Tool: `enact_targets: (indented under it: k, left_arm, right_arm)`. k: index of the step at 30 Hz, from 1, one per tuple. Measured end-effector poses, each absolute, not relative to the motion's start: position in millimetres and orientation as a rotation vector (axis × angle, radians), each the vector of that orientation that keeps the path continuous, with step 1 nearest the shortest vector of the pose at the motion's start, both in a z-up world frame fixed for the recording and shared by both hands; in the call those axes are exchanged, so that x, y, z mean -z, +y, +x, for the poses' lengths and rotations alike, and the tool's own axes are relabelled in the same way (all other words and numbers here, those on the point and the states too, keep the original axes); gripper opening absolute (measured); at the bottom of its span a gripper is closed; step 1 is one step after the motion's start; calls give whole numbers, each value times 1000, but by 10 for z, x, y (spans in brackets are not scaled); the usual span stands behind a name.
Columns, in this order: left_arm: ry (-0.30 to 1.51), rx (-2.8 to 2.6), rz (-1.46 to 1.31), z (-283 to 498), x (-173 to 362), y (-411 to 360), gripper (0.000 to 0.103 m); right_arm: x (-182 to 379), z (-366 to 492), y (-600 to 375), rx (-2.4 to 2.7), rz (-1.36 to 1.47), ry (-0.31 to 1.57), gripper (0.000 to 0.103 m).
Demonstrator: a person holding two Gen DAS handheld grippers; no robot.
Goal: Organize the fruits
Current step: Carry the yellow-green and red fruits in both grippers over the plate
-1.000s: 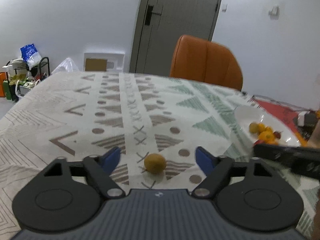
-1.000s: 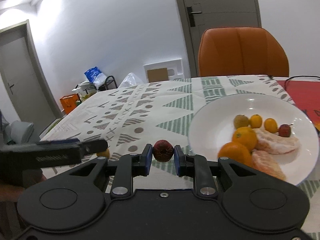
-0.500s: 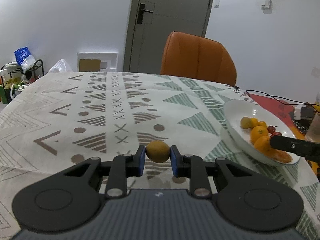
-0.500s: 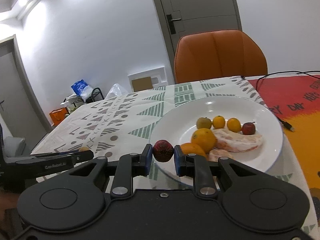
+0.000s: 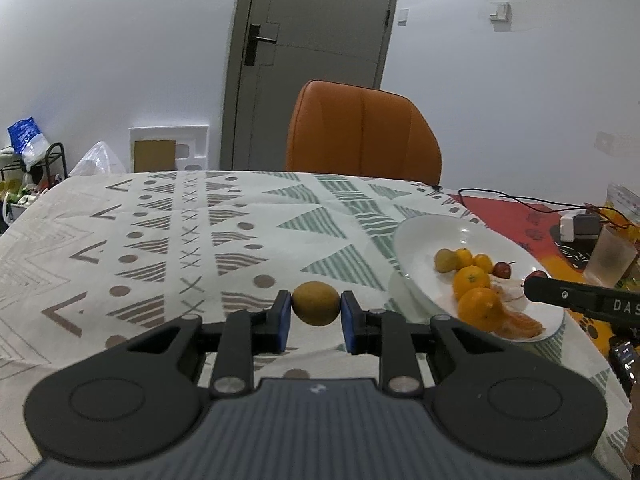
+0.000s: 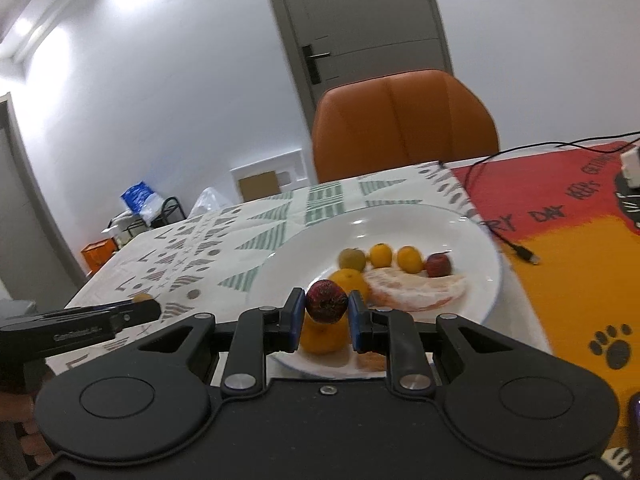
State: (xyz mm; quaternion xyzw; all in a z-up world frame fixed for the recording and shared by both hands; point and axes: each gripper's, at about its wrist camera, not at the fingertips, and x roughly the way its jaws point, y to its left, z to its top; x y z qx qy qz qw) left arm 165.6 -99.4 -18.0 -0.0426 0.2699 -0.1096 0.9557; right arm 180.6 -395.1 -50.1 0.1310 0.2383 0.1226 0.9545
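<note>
- Since the earlier frame, the left gripper [image 5: 316,314] had closed from wide open around the yellow-green fruit [image 5: 315,303] on the cloth, and that fruit now sat pinched between its blue pads, above the table; the right gripper [image 6: 323,315] had travelled from beside the plate to over its near rim.
- Table [image 5: 120,240]: one, covered by a white cloth with grey and green triangles, dots and crosses; a red and orange mat [image 6: 576,264] with paw prints covered its right end.
- Chair [image 5: 362,132]: one, orange, at the table's far edge.
- Plate [image 6: 476,248]: one, white and round, near the table's right side, where the patterned cloth met the mat.
- On the plate, counted: two whole oranges [image 5: 471,280], peeled citrus segments [image 6: 416,292] toward its right rim, two small orange kumquat-like fruits [image 6: 381,254] in a row at the back, one yellow-green fruit at the left end of that row, and one small red fruit [image 6: 438,265] at the right end.
- Right gripper: closed tight on one dark red, wrinkled, rounded fruit [image 6: 326,301], held above the plate's near edge, over an orange.
- Left gripper: shut on its fruit, oval, dull yellow-green, smooth-skinned, held left of the plate.
- Cup [image 5: 610,256]: one, translucent, by the table's right edge.
</note>
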Motion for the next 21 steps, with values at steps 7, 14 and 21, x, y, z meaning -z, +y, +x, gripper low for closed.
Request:
enact_targets:
  k: [7,14,21]
  left_arm:
    - [539,249,-74,1669,146,-1147,25]
    - [528,289,-61,1693,100,-1331,25]
    - [520,320,-38,1735,56,-1485,25]
  right_arm:
    - [528,1796,-4133,-165,277,461,29]
    - [556,1736,-4173,-168,264,466,41]
    - [566,1691,-4186,-186,280,466,43]
